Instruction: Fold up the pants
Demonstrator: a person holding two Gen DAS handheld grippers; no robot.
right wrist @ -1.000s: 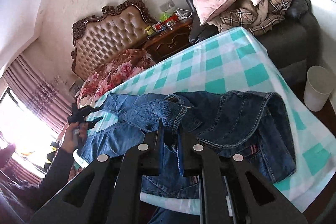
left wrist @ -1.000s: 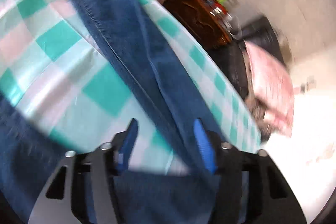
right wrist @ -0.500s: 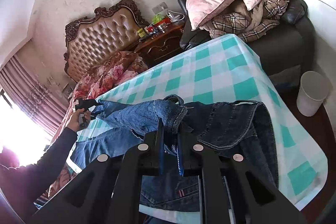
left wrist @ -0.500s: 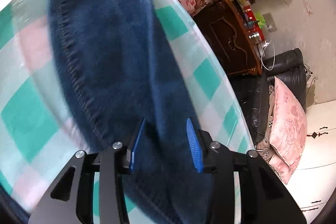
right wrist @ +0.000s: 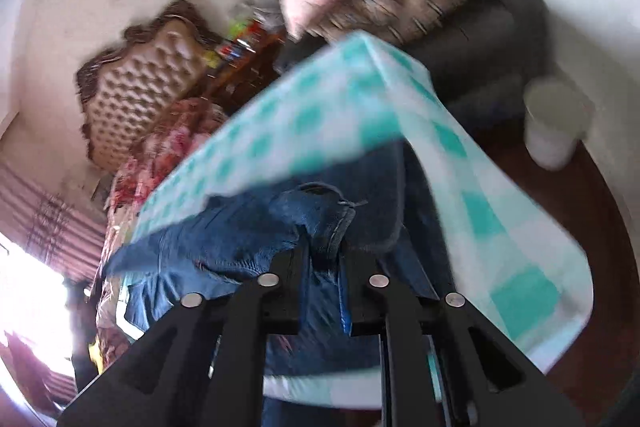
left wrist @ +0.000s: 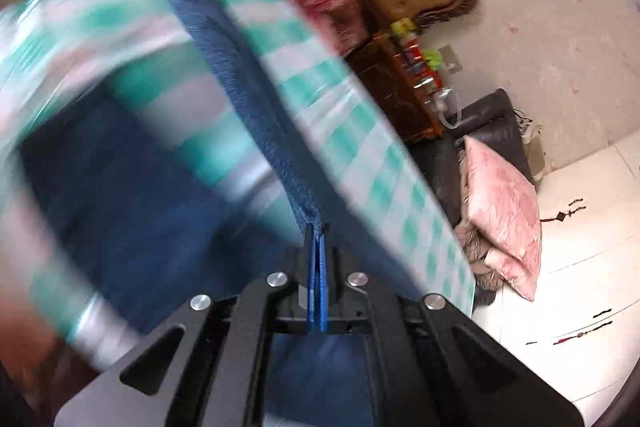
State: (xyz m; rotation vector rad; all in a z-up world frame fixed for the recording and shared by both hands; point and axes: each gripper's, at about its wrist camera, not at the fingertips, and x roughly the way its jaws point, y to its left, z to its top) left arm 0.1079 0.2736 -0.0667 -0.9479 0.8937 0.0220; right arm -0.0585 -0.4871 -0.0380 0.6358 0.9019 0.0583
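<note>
Left hand-held gripper (left wrist: pixel 316 227) shut tight on edge of pants (left wrist: pixel 248 99), stretched over the checked tabletop (left wrist: pixel 360 131). Right hand-held gripper (right wrist: pixel 324 247) narrow, just been opening, waistband between the jaws. Risk: loosening right grip drops waistband, spoils fold.

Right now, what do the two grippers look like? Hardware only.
Left gripper: matte black linkage arms with triangular cutouts, round silver pivot pins, blue pads. Right gripper: same black linkage and silver pins, a blue pad edge visible. No cables or markings visible.
</note>
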